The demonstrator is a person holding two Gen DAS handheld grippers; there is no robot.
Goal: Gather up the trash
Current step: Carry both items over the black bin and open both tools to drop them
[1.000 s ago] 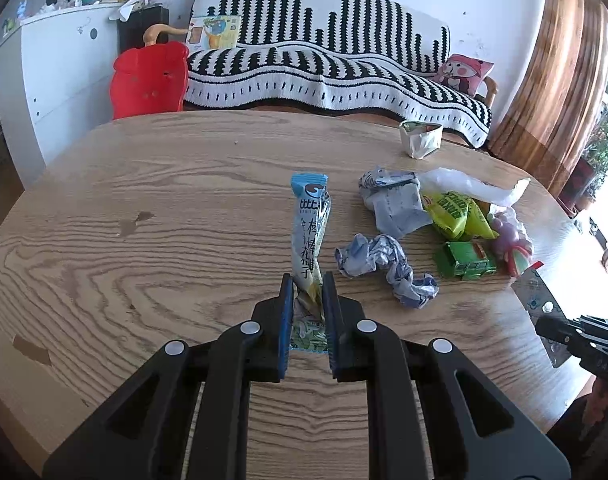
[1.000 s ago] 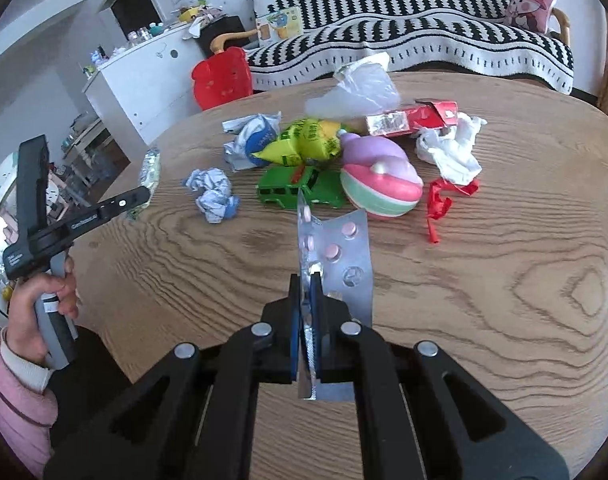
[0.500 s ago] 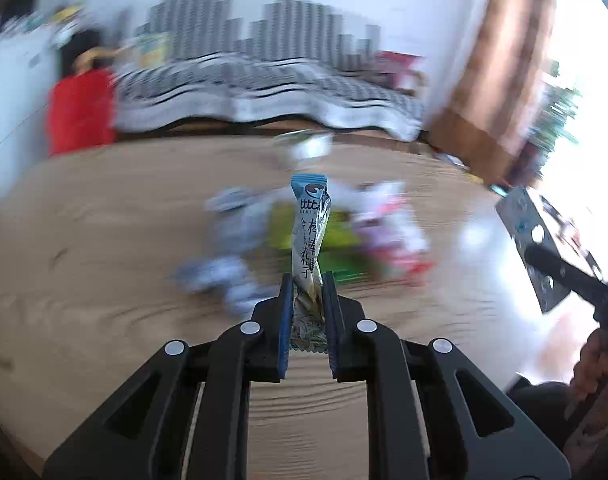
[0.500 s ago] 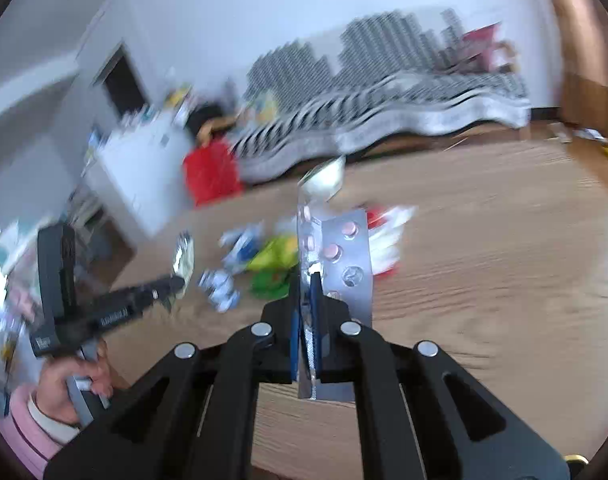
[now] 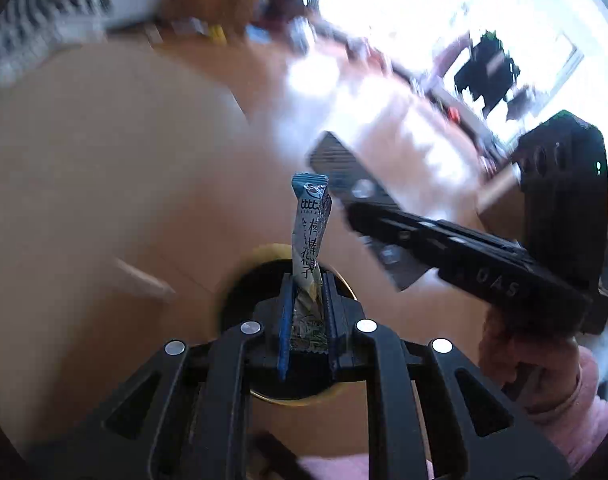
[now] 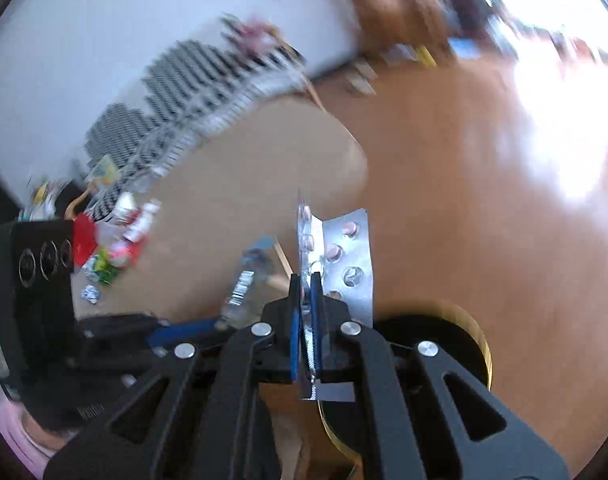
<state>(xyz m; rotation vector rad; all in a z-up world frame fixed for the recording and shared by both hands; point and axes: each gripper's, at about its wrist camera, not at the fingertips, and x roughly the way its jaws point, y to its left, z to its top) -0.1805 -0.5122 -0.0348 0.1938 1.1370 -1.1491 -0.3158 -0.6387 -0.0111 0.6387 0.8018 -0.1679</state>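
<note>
My left gripper point(image 5: 307, 280) is shut on a blue and white snack wrapper point(image 5: 309, 220) that stands up between its pads. Right under it is a round black bin with a gold rim point(image 5: 240, 276). My right gripper point(image 6: 305, 280) is shut on a silver blister pack point(image 6: 351, 256) with pink pills. The bin's gold rim point(image 6: 477, 336) shows at the lower right of that view. In the left wrist view the right gripper point(image 5: 355, 216) reaches in from the right with the blister pack point(image 5: 343, 168). In the right wrist view the left gripper point(image 6: 220, 322) holds the wrapper point(image 6: 244, 280) close beside mine.
The wooden table point(image 6: 244, 184) lies behind, with a pile of mixed trash point(image 6: 116, 248) at its far left. A striped sofa point(image 6: 192, 92) stands beyond. A hand in a pink sleeve point(image 5: 519, 344) holds the right gripper. Bright wooden floor point(image 6: 503, 160) spreads to the right. Both views are blurred.
Both grippers have swung away from the table to over the bin on the floor, each keeping its piece of trash. The trash pile has slid out of the left wrist view.
</note>
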